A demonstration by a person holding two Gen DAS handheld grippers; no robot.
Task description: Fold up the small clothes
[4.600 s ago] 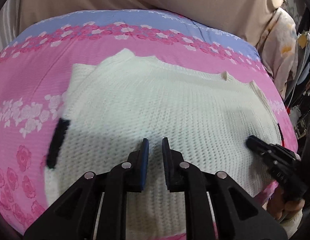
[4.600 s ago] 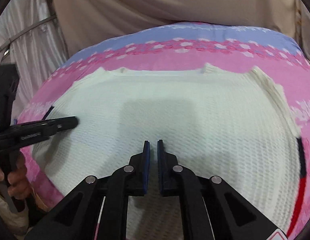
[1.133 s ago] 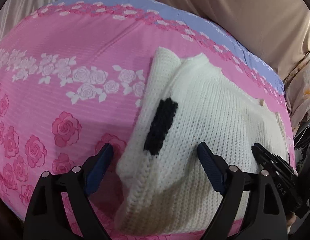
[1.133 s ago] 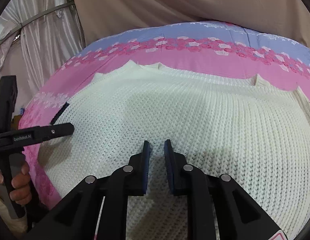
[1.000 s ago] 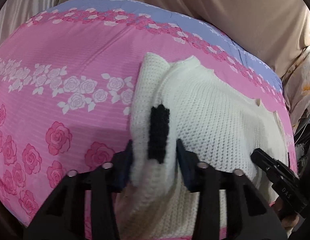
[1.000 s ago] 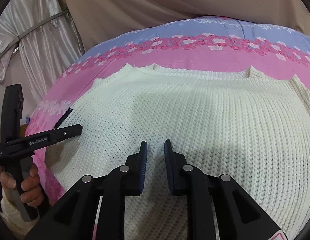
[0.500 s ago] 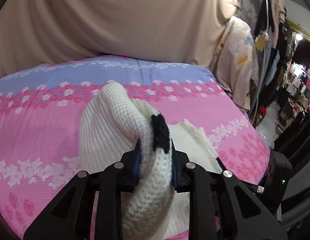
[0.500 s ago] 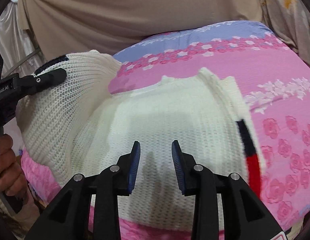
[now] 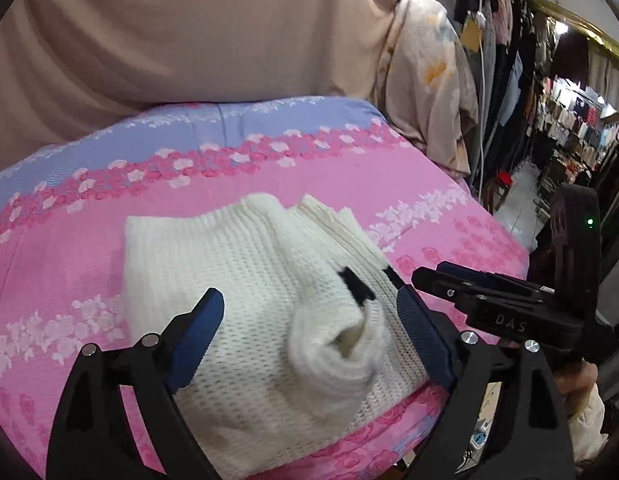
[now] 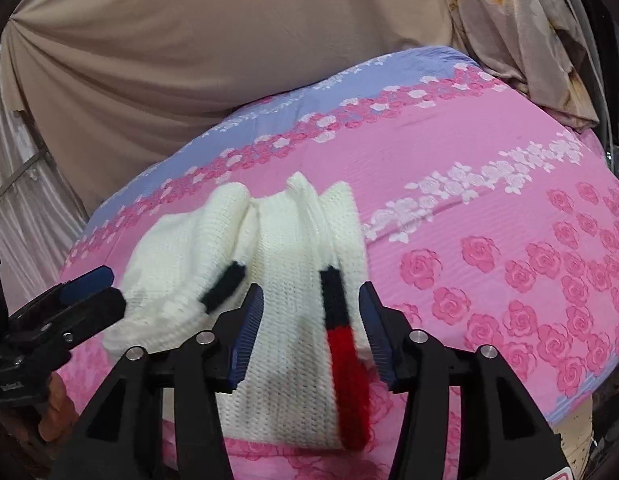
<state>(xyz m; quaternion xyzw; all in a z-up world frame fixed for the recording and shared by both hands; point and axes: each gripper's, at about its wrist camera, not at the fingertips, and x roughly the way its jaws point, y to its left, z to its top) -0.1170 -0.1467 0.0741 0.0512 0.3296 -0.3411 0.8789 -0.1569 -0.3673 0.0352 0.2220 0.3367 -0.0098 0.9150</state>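
Observation:
A white knitted sweater (image 9: 245, 272) lies on the pink flowered bedspread (image 9: 69, 264), with its left sleeve folded over the body. That sleeve's cuff (image 9: 341, 344) with a black band lies between my open left gripper's (image 9: 309, 328) fingers, free of them. In the right wrist view the sweater (image 10: 285, 264) shows its right sleeve with a black and red band (image 10: 341, 320). My right gripper (image 10: 313, 328) is open, its fingers standing either side of that band near the bed's front edge. The left gripper (image 10: 89, 292) shows at the left.
A beige curtain (image 9: 189, 32) hangs behind the bed. A floral cloth (image 9: 429, 88) and hanging clothes (image 9: 509, 60) stand at the right. The bed's front edge (image 10: 349, 460) is just below the sweater. The right gripper (image 9: 489, 300) shows at the right of the left wrist view.
My left gripper carried the left sleeve over onto the sweater's body and opened, letting it go. My right gripper opened wider and moved to the right sleeve's striped band.

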